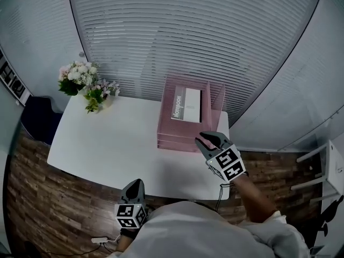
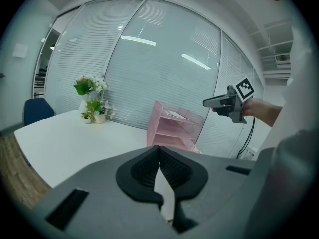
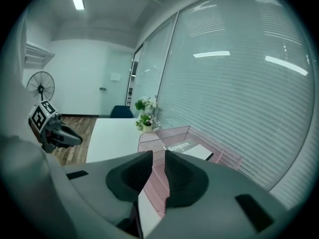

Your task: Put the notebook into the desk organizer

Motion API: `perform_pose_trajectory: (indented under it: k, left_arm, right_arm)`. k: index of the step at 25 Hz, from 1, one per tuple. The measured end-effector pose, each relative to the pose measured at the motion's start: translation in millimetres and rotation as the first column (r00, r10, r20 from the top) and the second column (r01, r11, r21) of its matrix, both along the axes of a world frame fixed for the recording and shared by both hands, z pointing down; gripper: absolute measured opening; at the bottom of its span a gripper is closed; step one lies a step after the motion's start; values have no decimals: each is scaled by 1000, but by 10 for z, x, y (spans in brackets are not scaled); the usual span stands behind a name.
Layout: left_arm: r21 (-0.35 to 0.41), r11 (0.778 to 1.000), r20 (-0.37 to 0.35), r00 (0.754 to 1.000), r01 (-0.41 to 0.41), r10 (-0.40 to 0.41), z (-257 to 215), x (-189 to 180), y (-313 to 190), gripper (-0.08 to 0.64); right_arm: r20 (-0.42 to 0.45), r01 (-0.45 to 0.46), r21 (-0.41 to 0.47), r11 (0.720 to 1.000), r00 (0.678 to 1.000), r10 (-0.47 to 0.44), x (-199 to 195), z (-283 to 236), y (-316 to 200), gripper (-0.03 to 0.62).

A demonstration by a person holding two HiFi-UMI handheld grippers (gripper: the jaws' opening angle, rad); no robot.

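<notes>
Right tool (image 1: 203, 139): jaws a narrow gap apart, nothing between them, just above the organizer (image 1: 177, 136) front edge. Notebook (image 1: 187, 105) lies flat in the top tray just ahead of it. Left tool (image 1: 137, 184): closed, empty, well behind. Placement looks done, so the right tool is best backed straight out, clear of the mesh.

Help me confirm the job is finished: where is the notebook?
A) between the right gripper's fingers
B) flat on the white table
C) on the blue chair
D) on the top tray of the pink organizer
D: the notebook lies flat on the top tray of the pink desk organizer.
</notes>
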State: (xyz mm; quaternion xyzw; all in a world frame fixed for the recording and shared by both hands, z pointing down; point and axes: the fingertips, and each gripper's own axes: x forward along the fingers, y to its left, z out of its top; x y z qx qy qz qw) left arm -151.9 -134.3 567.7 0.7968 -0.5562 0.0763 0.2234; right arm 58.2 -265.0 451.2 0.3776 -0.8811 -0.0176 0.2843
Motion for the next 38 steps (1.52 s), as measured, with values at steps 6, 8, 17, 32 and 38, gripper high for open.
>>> perform_pose_trajectory:
  k: [6,8,17,32,38]
  left_arm:
    - [0,1000,12,1000,-3,3,-6,25,-23,9]
    - [3,1000,12,1000,-6,6,-19,36,-29,9]
    - [0,1000,18,1000,-9,9,-19,59,-33,9]
    - [0,1000,23,1000,-18,18,-24,135,-7,9]
    - [3,1000,25,999,-20,20,-13,159,12,9]
  right_arm:
    - [62,-55,28,998,997,53,152,-35,149,55]
    - [83,-63,27,998,995,60,181,-47,201,40]
    - [131,-71,38,997,989,65,227,-64,414,18]
    - [177,-83,64,994,982,71,303,-148,675,15]
    - [204,-90,61,994,976,75,329,-136,816,15]
